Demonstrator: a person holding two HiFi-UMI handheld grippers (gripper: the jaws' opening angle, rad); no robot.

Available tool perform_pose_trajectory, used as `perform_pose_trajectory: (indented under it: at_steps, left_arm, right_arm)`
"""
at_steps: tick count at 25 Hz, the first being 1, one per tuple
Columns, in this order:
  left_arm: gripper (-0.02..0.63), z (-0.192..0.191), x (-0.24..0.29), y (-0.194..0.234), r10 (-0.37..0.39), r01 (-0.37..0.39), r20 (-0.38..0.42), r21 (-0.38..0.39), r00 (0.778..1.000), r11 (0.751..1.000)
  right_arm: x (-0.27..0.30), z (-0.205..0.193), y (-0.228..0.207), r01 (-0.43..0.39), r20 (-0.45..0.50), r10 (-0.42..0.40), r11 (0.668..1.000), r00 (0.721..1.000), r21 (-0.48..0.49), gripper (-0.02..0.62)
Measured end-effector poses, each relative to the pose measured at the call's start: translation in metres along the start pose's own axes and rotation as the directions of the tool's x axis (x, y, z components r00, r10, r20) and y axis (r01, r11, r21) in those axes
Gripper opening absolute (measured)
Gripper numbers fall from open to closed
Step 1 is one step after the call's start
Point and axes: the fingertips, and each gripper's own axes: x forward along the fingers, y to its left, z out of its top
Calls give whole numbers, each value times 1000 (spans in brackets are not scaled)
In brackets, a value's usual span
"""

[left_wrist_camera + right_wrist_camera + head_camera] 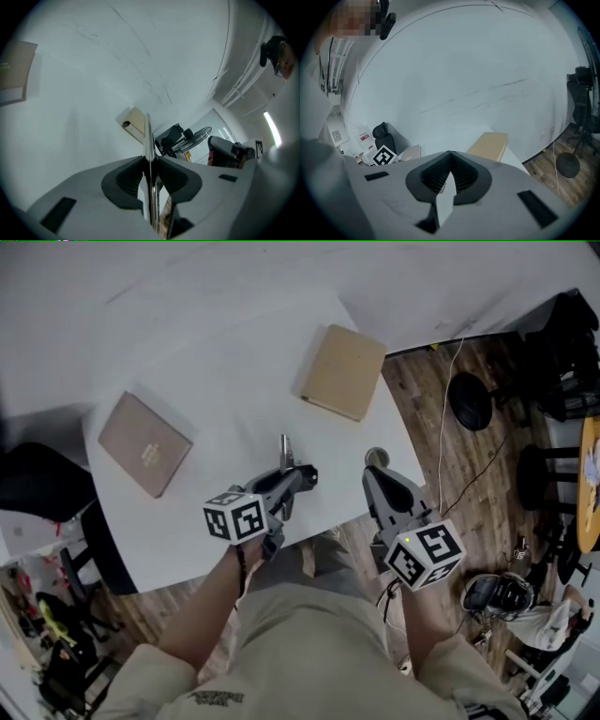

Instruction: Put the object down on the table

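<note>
A thin flat metal strip [283,452] is clamped between the pads of my left gripper [298,474], over the front part of the white table [234,381]. In the left gripper view the strip [148,140] stands edge-on and pokes out past the fingertips. My left gripper [150,171] is shut on it. My right gripper [373,472] hovers at the table's right front corner. In the right gripper view its jaws [450,153] meet with nothing between them.
A tan book [343,371] lies at the table's far right, also the tan book [136,123] [490,144]. A pinkish-brown book [144,442] lies at the left. A round grommet [377,457] sits by the right edge. A black chair [37,484] stands left; stools [472,400] stand on the wood floor.
</note>
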Motion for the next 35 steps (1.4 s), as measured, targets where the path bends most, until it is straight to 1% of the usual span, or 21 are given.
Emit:
perform_pose_trajectory:
  at_steps: [2,6,9,12,14,17,20,22,23,25,28,30,32,33,35]
  left_arm:
    - [118,-8,11,4,-4,4,-20,-5,1000,1000]
    - [118,-20,31,13,-31,28,-45,-55,999,998]
    - [118,-25,39,20,-39,33,-55,-94,998,995]
    - [118,-29,44,26,-26,19,-63,-105,998,994]
    - [120,-29,47,29,-30,22,-62,-122,998,992]
    - [121,-29,53,29,-72,61,-55,-175,996,983]
    - [126,-33,57,29,-121,104,-57,-243,991,964]
    - [127,-32,59,28,-121,104,-55,-242,991,965]
    - [127,-31,59,28,-112,98,-54,-218,992,971]
    - [130,-30,59,25,-85,75,-64,-135,994,988]
    - [140,-32,59,27,-4,4,-108,1,994,1000]
    - [170,-34,59,33,76,-61,-148,104,986,993]
    - [205,-38,60,38,143,-104,-183,206,973,973]
    - [209,-39,60,40,163,-114,-193,243,967,963]
    - [209,-40,60,42,187,-123,-204,289,961,949]
  right_arm:
    - [5,-6,-6,-10,-13,11,1000,1000,8,22]
    - [16,-14,-11,-54,-8,55,997,998,54,23]
    - [24,-22,-12,-74,-27,76,995,997,69,23]
    - [29,-28,-19,-74,-51,77,995,996,72,23]
    - [33,-29,-26,-63,-63,68,995,996,74,23]
    - [40,-29,-32,-63,-78,68,995,995,75,23]
    - [45,-28,-35,-74,-80,81,993,993,87,23]
    - [48,-29,-37,-77,-82,85,993,993,94,23]
    - [49,-30,-38,-79,-83,87,992,993,96,23]
    - [50,-30,-37,-90,-81,99,991,992,102,23]
    - [53,-29,-34,-116,-69,124,987,990,109,23]
    - [54,-27,-33,-131,-60,138,985,989,111,23]
    - [55,-26,-32,-141,-54,148,984,988,112,23]
    - [55,-25,-32,-145,-51,151,983,987,112,23]
    - [56,-25,-32,-149,-49,155,983,987,112,23]
